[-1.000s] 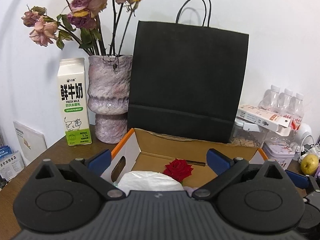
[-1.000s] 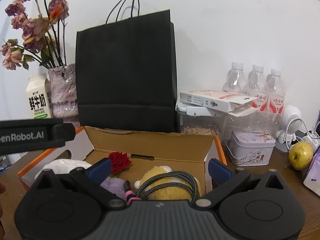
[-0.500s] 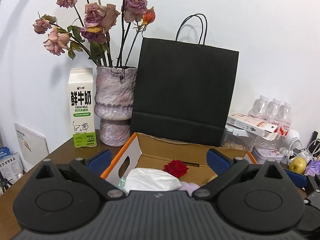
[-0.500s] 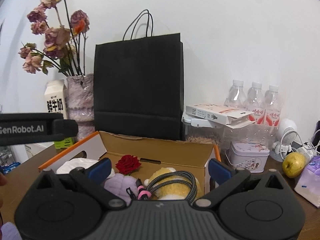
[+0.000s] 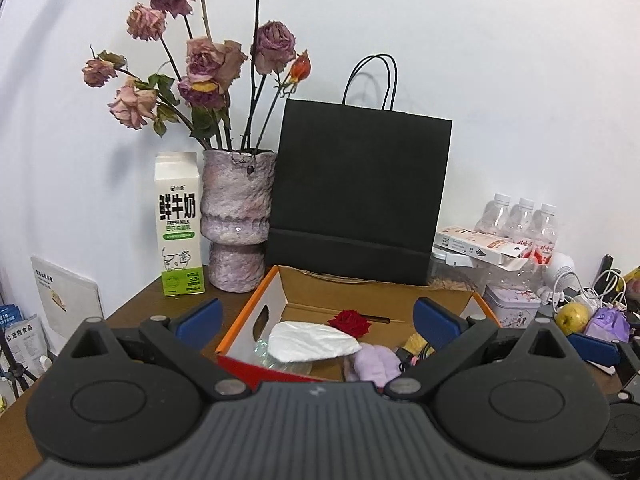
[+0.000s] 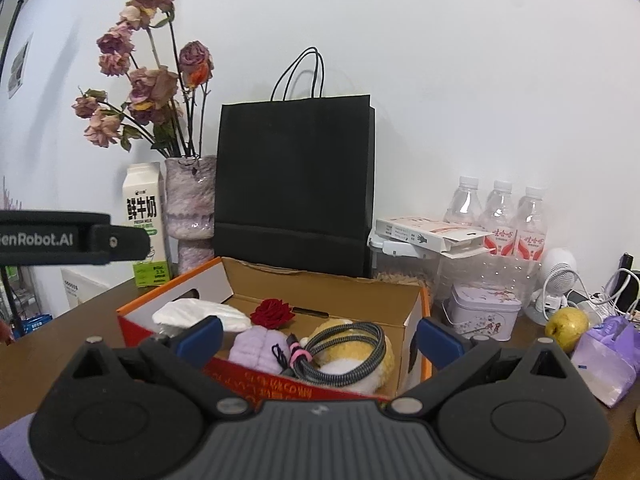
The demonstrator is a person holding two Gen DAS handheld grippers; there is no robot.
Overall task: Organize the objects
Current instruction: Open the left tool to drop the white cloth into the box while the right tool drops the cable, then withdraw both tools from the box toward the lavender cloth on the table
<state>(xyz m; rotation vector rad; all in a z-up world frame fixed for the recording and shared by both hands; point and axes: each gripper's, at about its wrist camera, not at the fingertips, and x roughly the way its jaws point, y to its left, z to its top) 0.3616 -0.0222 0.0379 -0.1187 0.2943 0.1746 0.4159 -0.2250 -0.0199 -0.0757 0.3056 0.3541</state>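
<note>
Left gripper (image 5: 316, 318) and right gripper (image 6: 318, 338): jaws wide, empty. Cardboard box (image 6: 328, 286) at 12 o'clock on surface (image 6: 60, 340), containing rose (image 6: 272, 313), cable (image 6: 344, 350).

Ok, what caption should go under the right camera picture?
Open hand-held gripper over a cardboard box holding a red rose and braided cable.
</note>
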